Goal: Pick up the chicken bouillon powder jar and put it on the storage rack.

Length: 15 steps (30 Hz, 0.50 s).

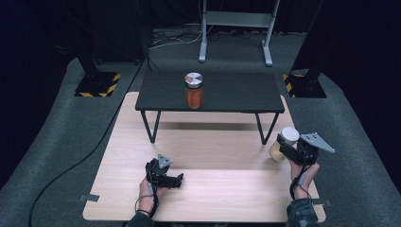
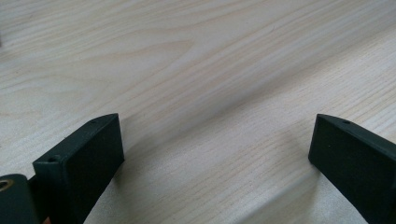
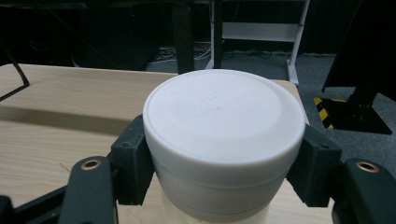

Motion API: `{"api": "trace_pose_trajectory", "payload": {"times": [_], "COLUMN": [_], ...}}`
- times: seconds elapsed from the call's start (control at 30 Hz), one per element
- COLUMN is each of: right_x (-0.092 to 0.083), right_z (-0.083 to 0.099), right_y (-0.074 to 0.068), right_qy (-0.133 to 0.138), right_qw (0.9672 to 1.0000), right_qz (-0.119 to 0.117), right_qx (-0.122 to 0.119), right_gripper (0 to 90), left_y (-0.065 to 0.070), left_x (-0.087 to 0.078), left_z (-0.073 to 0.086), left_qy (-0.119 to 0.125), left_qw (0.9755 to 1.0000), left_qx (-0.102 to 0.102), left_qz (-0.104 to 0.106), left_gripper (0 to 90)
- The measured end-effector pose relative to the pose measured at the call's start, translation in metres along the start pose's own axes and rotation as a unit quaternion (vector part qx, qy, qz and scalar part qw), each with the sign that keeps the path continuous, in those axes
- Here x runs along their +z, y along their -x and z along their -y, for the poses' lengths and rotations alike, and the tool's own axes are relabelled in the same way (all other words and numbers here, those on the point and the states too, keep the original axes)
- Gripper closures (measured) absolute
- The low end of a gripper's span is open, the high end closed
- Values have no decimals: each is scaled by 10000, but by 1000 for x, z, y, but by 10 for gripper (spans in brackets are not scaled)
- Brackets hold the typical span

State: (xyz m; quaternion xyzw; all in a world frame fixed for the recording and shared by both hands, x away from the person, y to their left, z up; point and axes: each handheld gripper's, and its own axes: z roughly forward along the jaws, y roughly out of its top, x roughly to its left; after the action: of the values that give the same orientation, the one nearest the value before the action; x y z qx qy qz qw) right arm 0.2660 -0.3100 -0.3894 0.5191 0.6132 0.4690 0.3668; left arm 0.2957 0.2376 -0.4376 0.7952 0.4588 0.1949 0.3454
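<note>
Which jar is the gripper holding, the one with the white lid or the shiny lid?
The white-lidded jar. The right gripper clamps its fingers on it at the table's right edge. The orange jar with the shiny lid stands alone on the dark bench.

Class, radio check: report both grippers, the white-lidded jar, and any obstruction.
Right gripper shut on white-lidded jar, near the wooden table's right edge. Left gripper open, nothing between jaws. Small black table with orange jar ahead; nothing blocking.
</note>
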Motion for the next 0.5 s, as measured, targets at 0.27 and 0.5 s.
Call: {"api": "trace_pose_trajectory", "payload": {"times": [0.27, 0.5], "right_x": [-3, -5], "right_z": [-12, -21], "right_y": [-4, -6], "right_qy": [23, 54], "right_qw": [9999, 9997], "right_qz": [-72, -156], "right_qx": [-139, -189], "right_gripper": [329, 329], "left_y": [0, 0], "left_x": [0, 0], "left_z": [0, 0], "left_qy": [5, 8], "left_qw": [10000, 10000], "left_qx": [3, 2], "left_qz": [-5, -4], "left_gripper": [31, 34]}}
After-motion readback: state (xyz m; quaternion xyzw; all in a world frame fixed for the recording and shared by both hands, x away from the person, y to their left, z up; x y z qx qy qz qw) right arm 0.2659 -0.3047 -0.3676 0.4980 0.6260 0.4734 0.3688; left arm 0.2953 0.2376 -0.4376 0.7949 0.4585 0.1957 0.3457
